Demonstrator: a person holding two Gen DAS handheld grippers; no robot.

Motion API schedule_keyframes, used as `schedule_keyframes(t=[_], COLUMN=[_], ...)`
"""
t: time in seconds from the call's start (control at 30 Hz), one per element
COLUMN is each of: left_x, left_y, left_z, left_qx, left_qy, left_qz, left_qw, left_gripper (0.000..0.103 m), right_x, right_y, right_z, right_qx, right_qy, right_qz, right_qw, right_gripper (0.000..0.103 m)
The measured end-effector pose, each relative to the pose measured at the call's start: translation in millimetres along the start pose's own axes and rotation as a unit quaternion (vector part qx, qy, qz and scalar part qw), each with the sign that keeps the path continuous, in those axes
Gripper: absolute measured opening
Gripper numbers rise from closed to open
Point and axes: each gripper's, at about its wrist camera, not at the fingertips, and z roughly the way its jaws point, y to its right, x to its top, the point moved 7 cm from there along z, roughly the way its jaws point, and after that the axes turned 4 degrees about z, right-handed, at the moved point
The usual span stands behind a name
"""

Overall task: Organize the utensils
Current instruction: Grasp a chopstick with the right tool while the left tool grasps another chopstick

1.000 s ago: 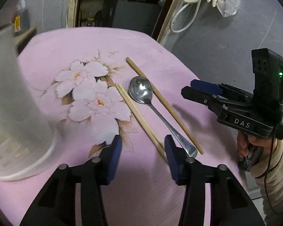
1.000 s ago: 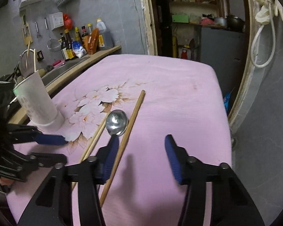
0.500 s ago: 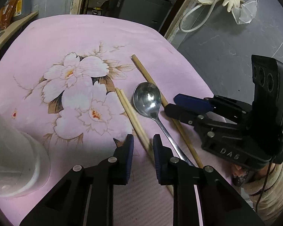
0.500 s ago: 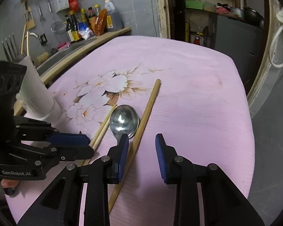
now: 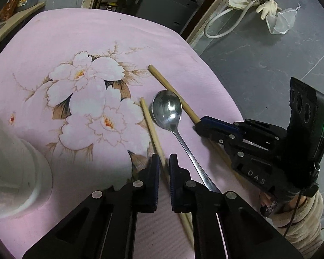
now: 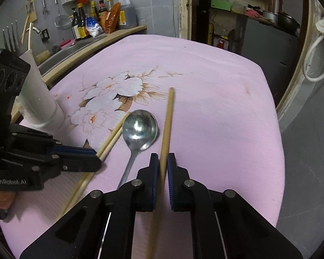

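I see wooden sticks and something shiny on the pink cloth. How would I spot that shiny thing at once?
Find the pink cloth printed with big white flowers. Beside the blossoms, between a pair of chopsticks and a single chopstick, lies the spoon, bowl up. It is the only metal piece there; the rest are pale wood.

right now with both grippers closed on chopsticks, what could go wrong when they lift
1. The left gripper pinches a pair of chopsticks; one may slip out when lifted.
2. The spoon lies close between that pair and the single chopstick in the right gripper; either could nudge it.
3. Both grips sit partway along the sticks, so the long free ends may swing and hit the white holder.
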Motion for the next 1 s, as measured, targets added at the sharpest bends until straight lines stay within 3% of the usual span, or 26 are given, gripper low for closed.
schedule_keyframes(t=[0.37,0.53,0.7,0.87,1.0], left_x=[-23.3,-42.3,-44.3,-43.3,-41.1], left_y=[0.2,-4.5,0.0,10.9,15.8], left_z=[-25.9,-45.8,-44.2,-34.1,-29.0], left_qx=[-0.010,0.006,0.016,0.054,0.064], left_qy=[-0.005,-0.009,-0.040,-0.084,-0.101], left_qz=[-0.005,0.014,0.034,0.098,0.112], left_qw=[0.9999,0.9998,0.9985,0.9902,0.9865], left_gripper=[0.002,0.002,0.003,0.003,0.003], right_x=[-19.7,-31.4,-25.7,-8.2,1.1], right_y=[-1.0,-6.3,-7.2,-10.6,-12.5], right_z=[-19.9,-27.2,-16.8,1.8,12.9], right_qx=[-0.004,-0.008,-0.012,-0.019,-0.024], right_qy=[-0.003,-0.014,-0.033,-0.063,-0.083], right_qz=[0.007,-0.003,-0.012,-0.031,-0.039], right_qw=[1.000,1.000,0.999,0.997,0.995], right_gripper=[0.005,0.005,0.006,0.007,0.007])
